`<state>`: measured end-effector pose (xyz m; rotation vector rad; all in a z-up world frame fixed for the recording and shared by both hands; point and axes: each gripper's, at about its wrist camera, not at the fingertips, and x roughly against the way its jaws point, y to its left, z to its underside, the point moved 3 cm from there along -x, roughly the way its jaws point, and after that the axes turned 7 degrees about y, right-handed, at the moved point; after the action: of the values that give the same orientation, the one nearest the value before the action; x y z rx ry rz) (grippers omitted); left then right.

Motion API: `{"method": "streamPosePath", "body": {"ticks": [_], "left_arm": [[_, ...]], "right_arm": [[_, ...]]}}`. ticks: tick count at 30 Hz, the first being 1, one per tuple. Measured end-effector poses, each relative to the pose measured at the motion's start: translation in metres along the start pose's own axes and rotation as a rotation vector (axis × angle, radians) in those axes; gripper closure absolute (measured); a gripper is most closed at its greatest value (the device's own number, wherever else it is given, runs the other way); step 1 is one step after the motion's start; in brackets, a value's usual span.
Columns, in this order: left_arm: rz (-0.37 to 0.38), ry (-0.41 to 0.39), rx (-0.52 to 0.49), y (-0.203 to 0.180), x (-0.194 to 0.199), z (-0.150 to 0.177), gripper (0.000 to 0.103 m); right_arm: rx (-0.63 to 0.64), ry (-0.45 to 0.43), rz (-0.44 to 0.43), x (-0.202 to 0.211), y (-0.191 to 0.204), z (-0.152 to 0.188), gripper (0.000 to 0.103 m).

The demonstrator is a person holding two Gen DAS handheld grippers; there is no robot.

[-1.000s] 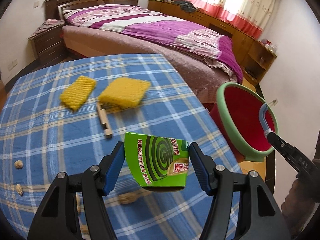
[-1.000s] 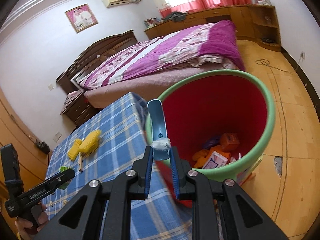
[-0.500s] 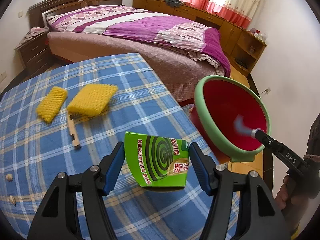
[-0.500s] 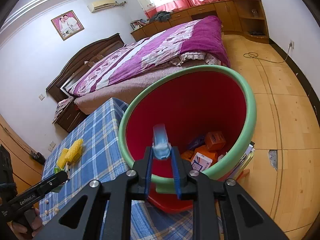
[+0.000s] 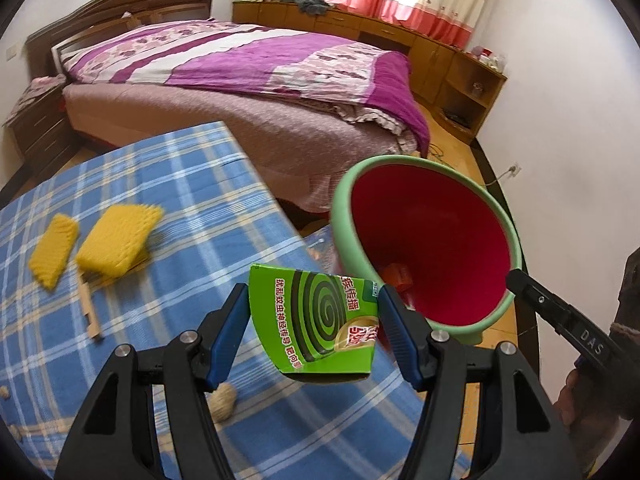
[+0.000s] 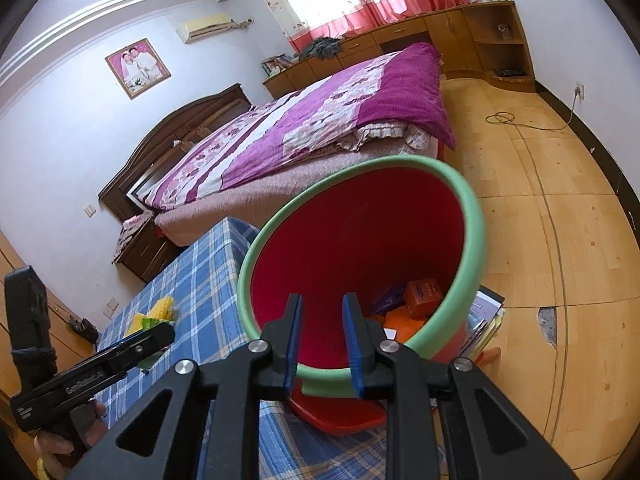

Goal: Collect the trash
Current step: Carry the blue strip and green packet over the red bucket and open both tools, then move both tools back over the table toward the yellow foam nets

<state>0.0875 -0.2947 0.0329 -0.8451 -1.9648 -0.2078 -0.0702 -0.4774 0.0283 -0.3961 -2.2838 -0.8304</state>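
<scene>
My left gripper (image 5: 314, 320) is shut on a green mosquito-coil box (image 5: 320, 320) and holds it above the right edge of the blue plaid table (image 5: 192, 208), close to the red trash bin with a green rim (image 5: 432, 240). My right gripper (image 6: 320, 336) is open and empty over the bin's mouth (image 6: 360, 248); orange boxes and other trash (image 6: 420, 296) lie at the bottom. Two yellow foam nets (image 5: 116, 240) and a wooden stick (image 5: 90, 312) lie on the table.
Several peanut shells (image 5: 222, 400) lie near the table's front. A bed with a purple quilt (image 5: 256, 64) stands behind the table. Books or papers (image 6: 486, 320) lie on the wooden floor beside the bin. Cabinets line the far wall.
My right gripper opened and the blue strip it held is gone from its jaws. My left gripper carried the green box to the right, toward the bin.
</scene>
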Motion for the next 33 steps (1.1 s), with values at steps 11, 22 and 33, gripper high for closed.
{"method": "streamPosePath", "body": {"ticks": [11,22,33], "left_arm": [[0.039,0.000,-0.118,-0.053,-0.030,-0.020,0.037],[0.053,0.038,-0.185,-0.085,-0.065,-0.026,0.037],[0.056,0.041,-0.173,-0.084,-0.061,-0.020,0.032]], "right_arm": [[-0.076,-0.026,0.036,0.011,-0.039,-0.006,0.076],[-0.133,-0.035,0.051,0.016,-0.069,-0.007,0.074],[-0.141,-0.027,0.047,0.014,-0.070,-0.006,0.068]]}}
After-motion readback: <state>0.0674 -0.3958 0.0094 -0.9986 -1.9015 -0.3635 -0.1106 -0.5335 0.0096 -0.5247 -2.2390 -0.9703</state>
